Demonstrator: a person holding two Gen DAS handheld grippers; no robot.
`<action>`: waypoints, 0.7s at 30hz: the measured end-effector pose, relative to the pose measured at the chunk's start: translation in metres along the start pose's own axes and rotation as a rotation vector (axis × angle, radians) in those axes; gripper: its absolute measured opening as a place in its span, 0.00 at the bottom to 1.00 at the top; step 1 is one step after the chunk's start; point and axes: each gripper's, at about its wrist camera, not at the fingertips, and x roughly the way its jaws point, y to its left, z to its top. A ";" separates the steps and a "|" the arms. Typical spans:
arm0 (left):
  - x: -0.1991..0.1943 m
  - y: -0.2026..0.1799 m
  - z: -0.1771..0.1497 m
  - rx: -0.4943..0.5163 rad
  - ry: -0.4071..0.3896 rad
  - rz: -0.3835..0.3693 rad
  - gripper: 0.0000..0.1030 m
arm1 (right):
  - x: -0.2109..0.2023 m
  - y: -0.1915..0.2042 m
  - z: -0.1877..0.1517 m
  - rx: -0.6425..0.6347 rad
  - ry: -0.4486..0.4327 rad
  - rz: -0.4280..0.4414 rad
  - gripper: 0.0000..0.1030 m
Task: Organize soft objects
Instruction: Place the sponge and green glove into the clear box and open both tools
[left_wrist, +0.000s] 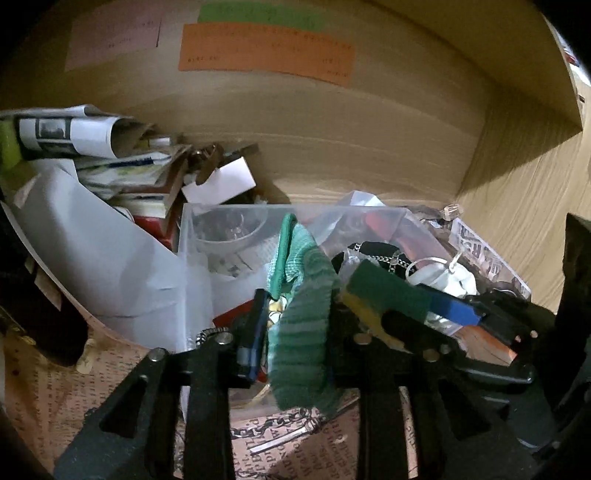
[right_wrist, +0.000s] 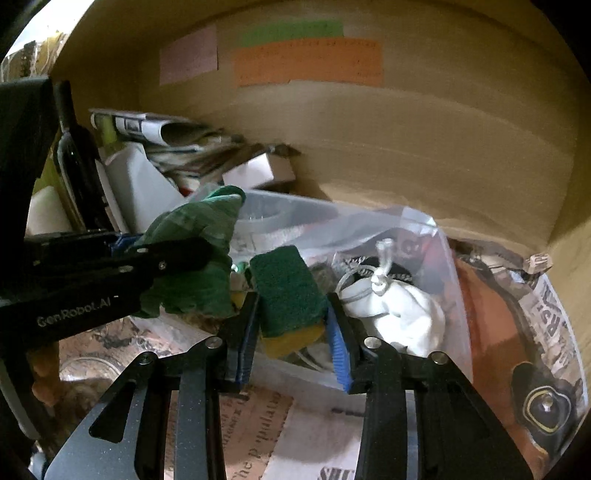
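My left gripper (left_wrist: 295, 325) is shut on a green knitted cloth (left_wrist: 303, 325), which hangs between its fingers over the clear plastic bin (left_wrist: 236, 214). In the right wrist view the left gripper (right_wrist: 184, 254) comes in from the left, still gripping the green cloth (right_wrist: 195, 236). My right gripper (right_wrist: 291, 325) is shut on a sponge (right_wrist: 288, 291) with a dark green scouring top and a yellow base, held above the bin (right_wrist: 443, 266). The sponge (left_wrist: 384, 295) and the right gripper's blue pads also show in the left wrist view.
The bin holds a white drawstring pouch (right_wrist: 399, 306), a chain and a glass bowl (left_wrist: 229, 232). Rolled newspapers (left_wrist: 66, 129), a white jug (right_wrist: 136, 184), a dark wine bottle (right_wrist: 77, 162) and boxes crowd the left. A wooden back wall (left_wrist: 332, 129) carries coloured paper labels. Printed paper lines the shelf floor.
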 end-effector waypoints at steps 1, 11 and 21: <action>0.002 0.001 0.001 -0.005 0.002 -0.003 0.42 | 0.000 0.001 0.000 0.000 -0.002 -0.007 0.33; -0.018 0.006 0.002 -0.038 -0.050 -0.005 0.57 | -0.007 0.001 0.001 0.011 -0.001 0.010 0.47; -0.092 -0.014 0.003 0.021 -0.237 0.022 0.57 | -0.066 0.006 0.013 0.018 -0.144 0.048 0.47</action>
